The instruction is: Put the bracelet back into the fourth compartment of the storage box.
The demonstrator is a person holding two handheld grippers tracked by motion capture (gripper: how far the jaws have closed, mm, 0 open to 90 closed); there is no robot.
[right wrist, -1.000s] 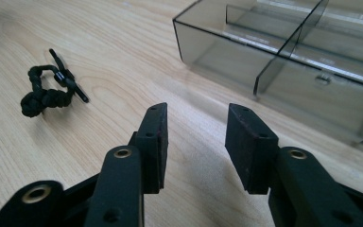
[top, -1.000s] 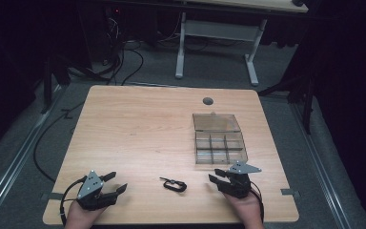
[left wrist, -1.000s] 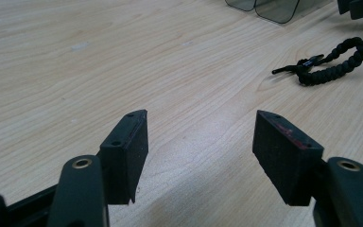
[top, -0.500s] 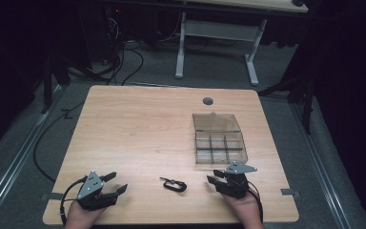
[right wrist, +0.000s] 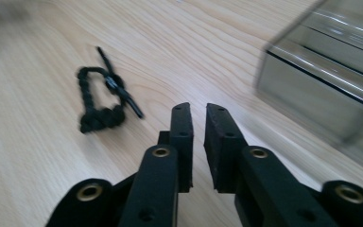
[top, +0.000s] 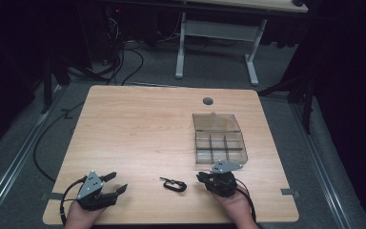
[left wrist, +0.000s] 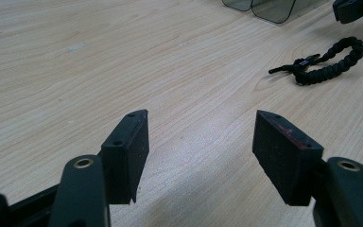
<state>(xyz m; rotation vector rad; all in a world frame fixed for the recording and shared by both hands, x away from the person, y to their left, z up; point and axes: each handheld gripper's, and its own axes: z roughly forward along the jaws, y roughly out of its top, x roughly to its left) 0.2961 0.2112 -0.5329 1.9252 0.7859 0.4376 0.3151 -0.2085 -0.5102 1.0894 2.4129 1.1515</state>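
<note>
Down at the near left corner of the table (top: 138,119), the left gripper (top: 116,183) rests low on a hand, its jaws spread wide and holding nothing; from its own view the two black pads (left wrist: 127,151) frame bare wood, aimed across the near edge toward the middle. That reads as a waiting pose, ready to close on something but not yet committed. Moving right along the near edge, there lies the black braided bracelet (top: 173,184), a small loop with a clasp and a loose tail, flat on the wood and touched by neither tool. It sits between the two grippers, nearer the right one. The right gripper (top: 203,177) sits just beside it, jaws drawn nearly together with only a thin slit between them and nothing gripped; its own view shows the bracelet (right wrist: 101,101) off to one side and the box wall on the other. Just beyond that gripper stands the clear plastic box (top: 219,140) with its compartments and lid up, toward the right edge, likely where the bracelet is meant to go. The far half and whole left side of the table lie open, so there's ample room to swing; the box wall is the one thing to clear.
</note>
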